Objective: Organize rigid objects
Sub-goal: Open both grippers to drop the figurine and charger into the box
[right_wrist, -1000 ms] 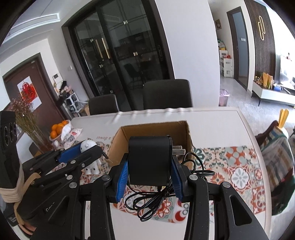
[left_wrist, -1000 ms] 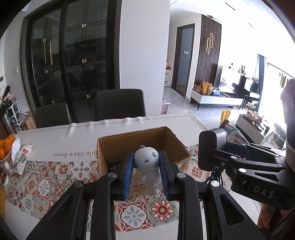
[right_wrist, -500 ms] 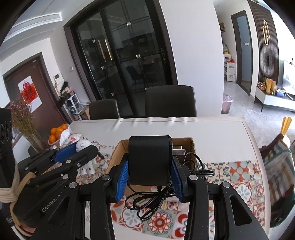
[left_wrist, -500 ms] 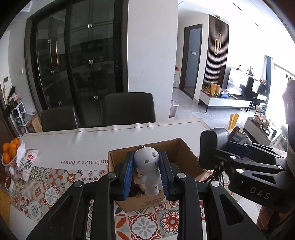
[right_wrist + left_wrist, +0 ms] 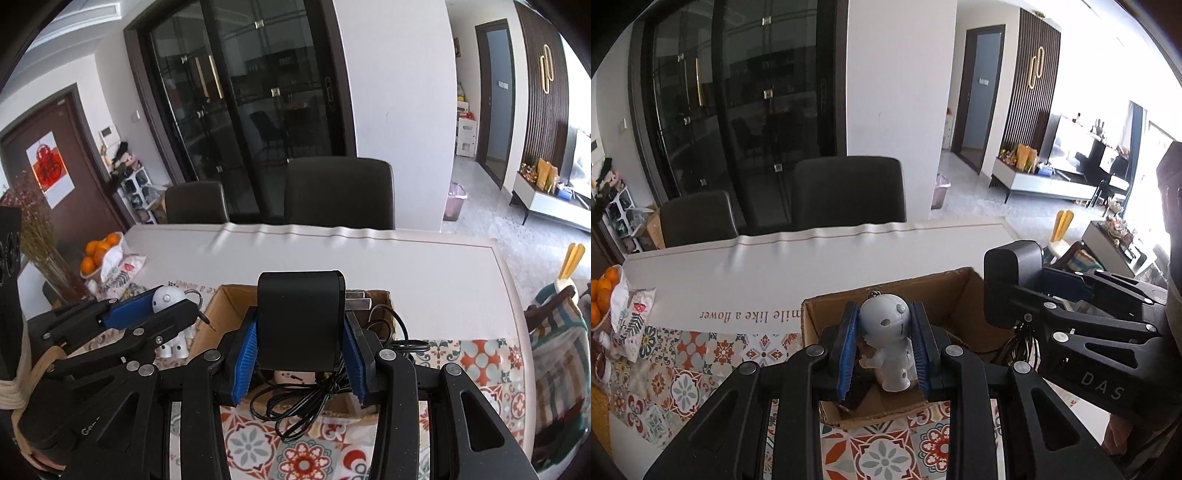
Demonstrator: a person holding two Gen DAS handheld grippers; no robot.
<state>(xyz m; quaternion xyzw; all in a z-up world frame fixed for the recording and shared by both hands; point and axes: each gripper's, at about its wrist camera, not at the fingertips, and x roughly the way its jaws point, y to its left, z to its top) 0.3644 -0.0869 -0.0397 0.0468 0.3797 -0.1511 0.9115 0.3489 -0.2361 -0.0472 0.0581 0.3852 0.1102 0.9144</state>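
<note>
Pinching a white robot figurine (image 5: 890, 345), the left gripper (image 5: 886, 350) hangs over the cardboard box (image 5: 945, 291); the right gripper (image 5: 301, 360) clamps a black adapter (image 5: 301, 321) above the box's right half.

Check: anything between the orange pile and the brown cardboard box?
Left wrist view: a white printed pouch beside the oranges, then bare patterned tablecloth up to the cardboard box.
</note>
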